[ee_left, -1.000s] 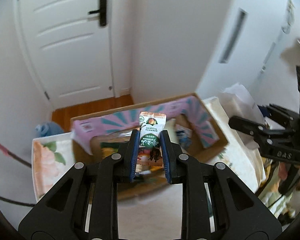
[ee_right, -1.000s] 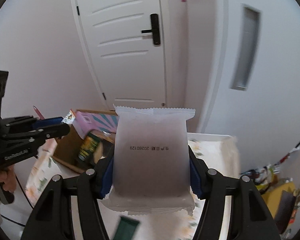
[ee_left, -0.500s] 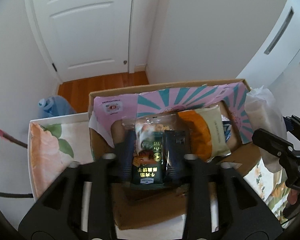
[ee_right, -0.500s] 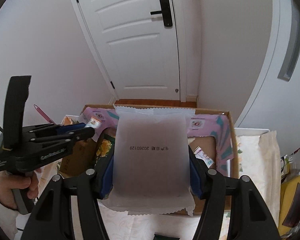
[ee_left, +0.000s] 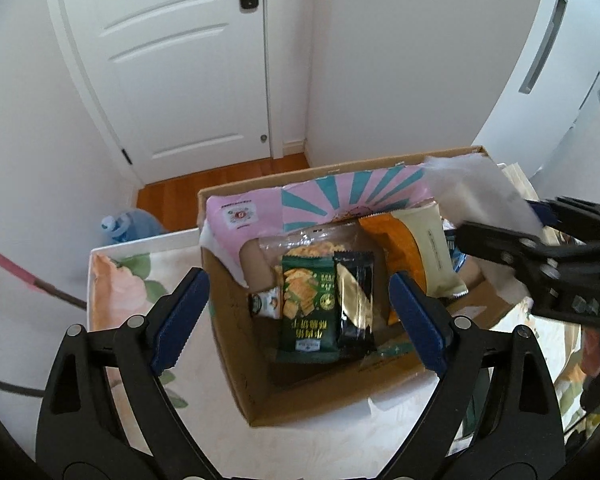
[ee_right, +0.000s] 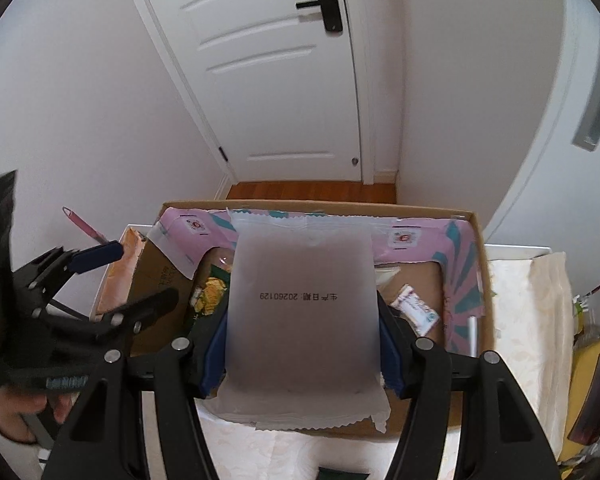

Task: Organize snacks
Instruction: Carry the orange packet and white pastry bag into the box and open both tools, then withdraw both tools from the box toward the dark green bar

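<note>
Cardboard walls of an open box (ee_left: 236, 344) filled the left wrist view, directly ahead of and below the left gripper (ee_left: 298, 310). Its jaws had just been opening and stood wide, gripping nothing; the dark green snack packet (ee_left: 308, 312) lay loose between the blue pads (ee_left: 180, 316), on the pile in the box. Beside it lay a black and gold sachet (ee_left: 354, 304), and beyond that an orange and cream bag (ee_left: 420, 256). A pink and teal printed liner (ee_left: 340, 196) covered the box's far wall. To the right, the right gripper (ee_left: 496, 226) reached in, carrying a white packet (ee_left: 480, 192). None of the box's left contents showed so plainly in the other view.

From the right wrist, the right gripper (ee_right: 302, 344) was closed on the frosted white packet (ee_right: 302, 308), both pads pressed to its crimped sides, a printed date across its back; it hung over the box (ee_right: 482, 280) and hid most of the inside. A small white sachet (ee_right: 414, 312) lay on the bare floor of the box to the right. Left of it, the left gripper (ee_right: 128, 276) hung over the rim, a hand (ee_right: 24, 408) on its handle.

Floral cloth (ee_left: 116, 276) covered the table. Behind stood a white panelled door (ee_right: 280, 80) and orange wooden flooring (ee_right: 312, 192).
</note>
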Demonstrator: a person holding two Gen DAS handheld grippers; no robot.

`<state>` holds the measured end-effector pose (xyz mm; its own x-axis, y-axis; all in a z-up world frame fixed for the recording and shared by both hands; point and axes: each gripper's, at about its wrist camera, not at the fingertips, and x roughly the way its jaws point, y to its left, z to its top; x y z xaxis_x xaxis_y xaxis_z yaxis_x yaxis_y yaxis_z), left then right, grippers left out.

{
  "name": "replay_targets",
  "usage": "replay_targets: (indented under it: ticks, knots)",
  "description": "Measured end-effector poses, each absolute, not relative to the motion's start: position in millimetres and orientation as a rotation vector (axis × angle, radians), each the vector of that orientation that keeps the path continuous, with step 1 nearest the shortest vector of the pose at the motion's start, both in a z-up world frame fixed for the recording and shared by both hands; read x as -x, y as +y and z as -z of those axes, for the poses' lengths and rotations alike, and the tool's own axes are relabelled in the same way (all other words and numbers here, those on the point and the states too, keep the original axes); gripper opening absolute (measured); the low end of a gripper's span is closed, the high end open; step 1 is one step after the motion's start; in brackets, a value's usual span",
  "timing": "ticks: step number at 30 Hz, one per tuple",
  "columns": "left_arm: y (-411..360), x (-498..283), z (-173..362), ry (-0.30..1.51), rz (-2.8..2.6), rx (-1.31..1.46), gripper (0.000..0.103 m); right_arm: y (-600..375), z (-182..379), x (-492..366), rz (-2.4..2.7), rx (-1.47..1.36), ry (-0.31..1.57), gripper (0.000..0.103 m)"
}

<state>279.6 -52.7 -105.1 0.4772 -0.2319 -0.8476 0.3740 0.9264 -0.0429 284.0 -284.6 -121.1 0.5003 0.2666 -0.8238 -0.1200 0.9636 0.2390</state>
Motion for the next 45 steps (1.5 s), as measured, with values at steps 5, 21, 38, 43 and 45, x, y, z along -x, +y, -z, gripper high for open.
replay_targets:
  ticks: [5, 21, 38, 43, 45]
  knots:
    - [-44, -270, 106, 1.014, 0.36, -0.157, 0.091, -270, 133, -302, -0.278, -0.184, 1.074, 0.058]
    - [-21, -252, 105, 1.009, 0.326, -0.144, 0.091, -261, 142, -310, -0.307, -0.285, 1.069, 0.094]
    - [-31, -196, 49, 0.909, 0.258, -0.098, 0.091, -298, 74, -241, -0.308, -0.219, 0.904, 0.094]
    - [-43, -164, 38, 0.891, 0.205, -0.053, 0.091, -312, 58, -209, -0.346, -0.171, 0.861, 0.094]
    - [-50, -150, 38, 0.89, 0.185, -0.033, 0.091, -319, 53, -195, -0.36, -0.142, 0.846, 0.094]
